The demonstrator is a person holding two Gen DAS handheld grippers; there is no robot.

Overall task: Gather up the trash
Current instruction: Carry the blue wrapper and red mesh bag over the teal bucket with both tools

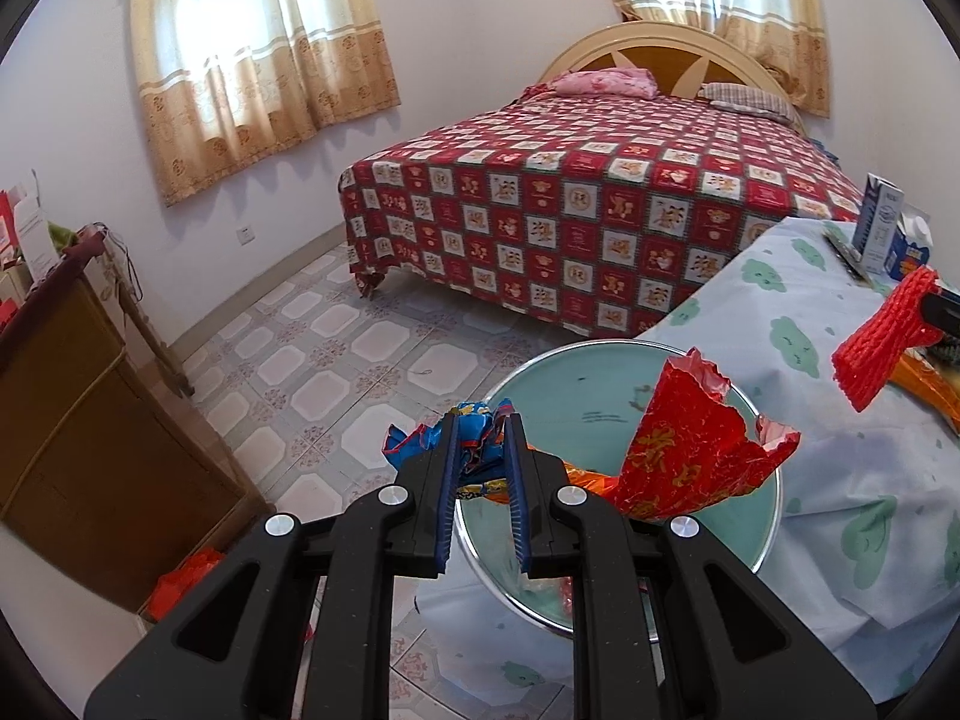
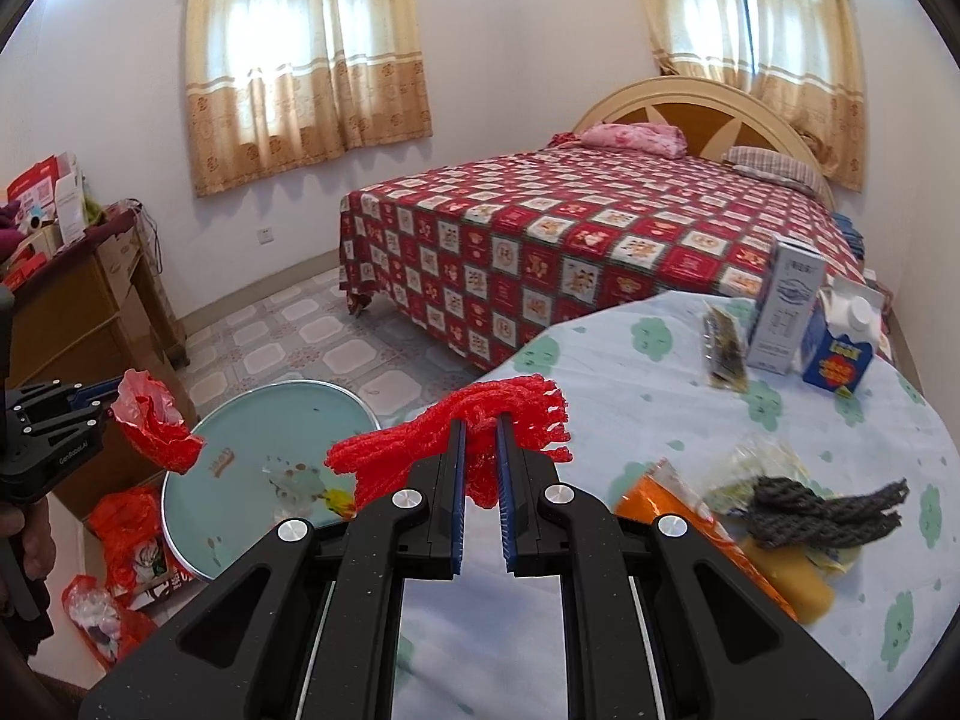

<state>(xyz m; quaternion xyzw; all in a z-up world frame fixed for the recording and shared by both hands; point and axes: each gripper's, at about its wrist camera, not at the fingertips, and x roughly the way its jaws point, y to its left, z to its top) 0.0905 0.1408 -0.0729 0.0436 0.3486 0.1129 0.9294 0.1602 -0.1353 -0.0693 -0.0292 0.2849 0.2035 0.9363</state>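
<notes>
Two tongs are both loaded. The left tongs (image 1: 483, 468) are closed narrow on a crumpled blue wrapper (image 1: 474, 438), with a torn red wrapper (image 1: 690, 456) hanging just beside their right jaw; I cannot tell if it is also pinched. The right tongs (image 2: 480, 456) are closed narrow on a red foam net (image 2: 456, 444), whose long axis lies across the jaws, sticking out on both sides.

The round bin (image 1: 600, 372) lies directly under and ahead of the left tongs, so this hand is nearer. For the right tongs the bin is below and to their left, past the edge of the table (image 2: 630, 360). I judge the net must travel left over this edge before release. Open room above the bin is shared, and the left tongs stand there already.
</notes>
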